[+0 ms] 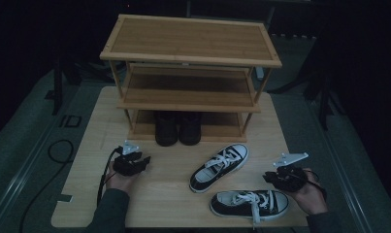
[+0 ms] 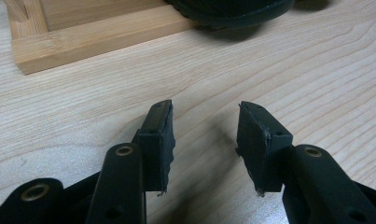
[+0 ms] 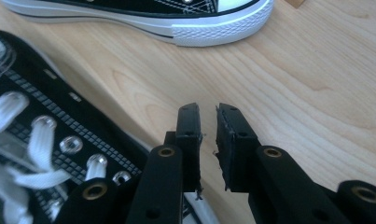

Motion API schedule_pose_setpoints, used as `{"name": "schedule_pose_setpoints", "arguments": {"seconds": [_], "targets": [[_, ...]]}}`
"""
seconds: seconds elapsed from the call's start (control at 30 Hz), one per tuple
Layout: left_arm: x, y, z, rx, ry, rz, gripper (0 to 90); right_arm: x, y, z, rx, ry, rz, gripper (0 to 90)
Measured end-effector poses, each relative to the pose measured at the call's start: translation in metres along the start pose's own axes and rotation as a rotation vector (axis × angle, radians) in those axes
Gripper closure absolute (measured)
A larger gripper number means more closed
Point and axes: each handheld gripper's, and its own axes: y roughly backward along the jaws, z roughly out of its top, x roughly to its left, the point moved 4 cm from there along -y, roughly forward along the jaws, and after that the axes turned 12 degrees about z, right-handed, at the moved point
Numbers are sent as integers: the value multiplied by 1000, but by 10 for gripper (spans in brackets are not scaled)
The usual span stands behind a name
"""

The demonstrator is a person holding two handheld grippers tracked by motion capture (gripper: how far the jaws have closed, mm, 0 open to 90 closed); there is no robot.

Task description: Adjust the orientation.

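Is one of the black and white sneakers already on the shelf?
No, both sneakers lie on the table in front of the shelf; a pair of dark shoes sits on its bottom level.

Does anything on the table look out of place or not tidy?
Yes. Two black-and-white sneakers lie loose on the table, the farther sneaker angled, the nearer sneaker sideways, while the black boots stand paired in the rack.

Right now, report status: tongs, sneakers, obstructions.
Left tongs open, empty, over bare table. Right tongs nearly closed, empty, beside near sneaker. Far sneaker lies free. Black boots fill bottom shelf centre.
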Motion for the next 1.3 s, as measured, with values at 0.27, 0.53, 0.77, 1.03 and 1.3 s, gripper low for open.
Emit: {"name": "schedule_pose_setpoints", "arguments": {"seconds": [0.27,0.53,0.77,1.03,1.3], "targets": [[0,0,0,-1,-1,0,561,8,4,-7,7,10,19,770],[0,0,0,-1,-3,3,561,17,5,-11,17,17,31,759],[0,0,0,-1,-1,1,561,23,8,-12,16,29,46,735],[0,0,0,-1,-5,3,561,29,6,-13,19,37,62,713],[0,0,0,-4,-4,1,561,25,6,-20,47,4,49,697]]}}
